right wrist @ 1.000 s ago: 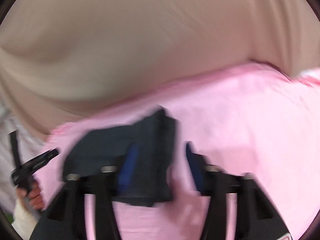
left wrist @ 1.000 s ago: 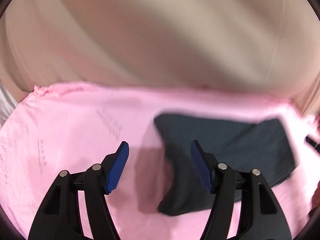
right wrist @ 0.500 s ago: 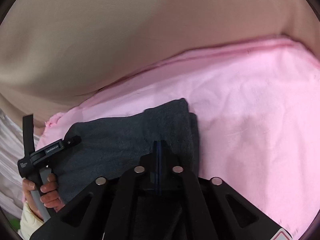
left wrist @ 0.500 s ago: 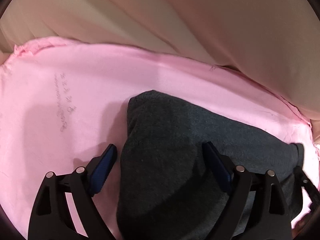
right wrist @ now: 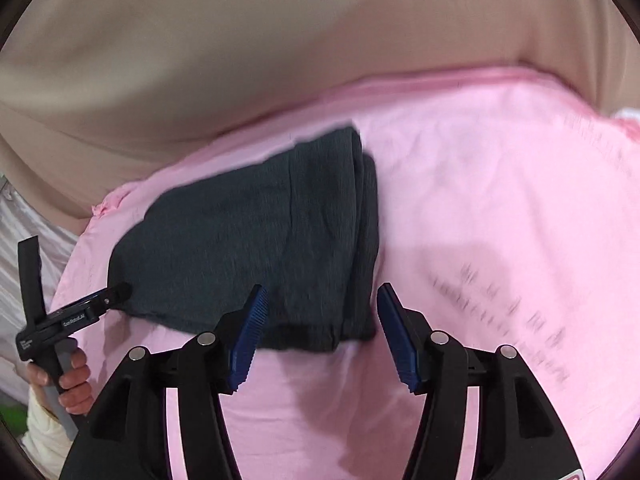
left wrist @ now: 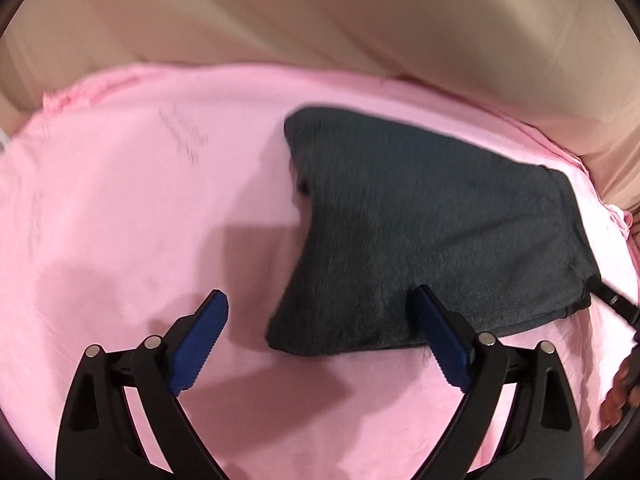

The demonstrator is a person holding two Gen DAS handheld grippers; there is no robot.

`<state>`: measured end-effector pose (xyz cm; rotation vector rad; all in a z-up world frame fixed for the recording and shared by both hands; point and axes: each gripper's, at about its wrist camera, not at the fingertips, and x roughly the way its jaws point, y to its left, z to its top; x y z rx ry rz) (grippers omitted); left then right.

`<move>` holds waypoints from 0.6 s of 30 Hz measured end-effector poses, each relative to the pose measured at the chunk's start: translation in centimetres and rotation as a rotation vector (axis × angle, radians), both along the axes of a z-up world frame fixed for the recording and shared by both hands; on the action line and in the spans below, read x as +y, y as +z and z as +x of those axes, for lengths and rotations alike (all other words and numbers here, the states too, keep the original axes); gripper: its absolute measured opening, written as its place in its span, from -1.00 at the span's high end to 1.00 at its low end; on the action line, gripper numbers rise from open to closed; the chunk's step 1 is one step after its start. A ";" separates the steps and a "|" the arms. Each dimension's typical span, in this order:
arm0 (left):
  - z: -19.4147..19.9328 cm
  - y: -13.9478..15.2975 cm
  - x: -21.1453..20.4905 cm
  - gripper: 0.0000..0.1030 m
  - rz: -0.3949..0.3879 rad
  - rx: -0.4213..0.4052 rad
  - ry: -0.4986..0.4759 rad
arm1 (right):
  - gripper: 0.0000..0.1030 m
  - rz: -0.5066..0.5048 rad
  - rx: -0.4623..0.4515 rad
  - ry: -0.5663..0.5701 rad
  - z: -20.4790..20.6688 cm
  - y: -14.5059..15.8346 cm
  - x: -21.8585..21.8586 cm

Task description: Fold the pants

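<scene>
Dark grey pants (left wrist: 436,236) lie folded into a compact bundle on a pink sheet (left wrist: 132,216). In the left wrist view my left gripper (left wrist: 320,340) is open and empty, held just short of the bundle's near corner. In the right wrist view the pants (right wrist: 256,240) lie ahead, and my right gripper (right wrist: 320,332) is open and empty, just short of the bundle's near edge. The left gripper (right wrist: 76,312) also shows at the left of the right wrist view, in a hand, its tip at the bundle's left edge.
The pink sheet (right wrist: 500,220) covers a bed and carries faint printed writing (right wrist: 512,316). Beige fabric (left wrist: 360,16) rises behind the far edge. White cloth (right wrist: 16,240) lies beyond the sheet's left edge. A hand (left wrist: 624,388) shows at the far right.
My right gripper was shut on the pants half a second ago; it has opened and let go. Both grippers have drawn back from the bundle, which now rests on the sheet.
</scene>
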<state>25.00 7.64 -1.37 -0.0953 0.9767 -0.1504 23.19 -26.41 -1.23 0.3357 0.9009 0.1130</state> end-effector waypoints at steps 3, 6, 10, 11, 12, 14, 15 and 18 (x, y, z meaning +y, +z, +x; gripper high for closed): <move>0.3 -0.3 -2.2 -0.20 -0.081 0.017 -0.029 | 0.23 0.043 -0.009 0.003 -0.1 -0.4 -0.7; 0.0 0.9 -2.9 0.16 -0.056 0.016 -0.049 | 0.42 0.042 -0.044 0.024 -0.8 0.9 -0.7; -0.5 1.0 -3.6 0.08 -0.013 0.003 -0.048 | 0.27 -0.018 -0.022 0.023 -1.5 0.4 -0.8; -0.6 1.0 -3.6 0.02 -0.011 0.000 -0.041 | 0.19 -0.013 -0.029 0.014 -1.6 0.5 -0.9; -0.4 0.8 -3.5 0.00 -0.010 0.001 -0.037 | 0.16 -0.008 -0.032 0.010 -1.6 0.5 -0.8; 0.3 0.5 -3.2 -0.03 -0.013 0.004 -0.036 | 0.07 -0.017 -0.035 0.002 -1.7 0.5 -1.1; 0.4 0.4 -3.2 -0.05 -0.012 0.005 -0.036 | 0.02 -0.017 -0.035 -0.003 -1.7 0.5 -1.2; 0.9 0.4 -3.2 -0.07 -0.014 0.008 -0.035 | -0.04 0.000 -0.032 -0.008 -1.4 -0.4 -0.5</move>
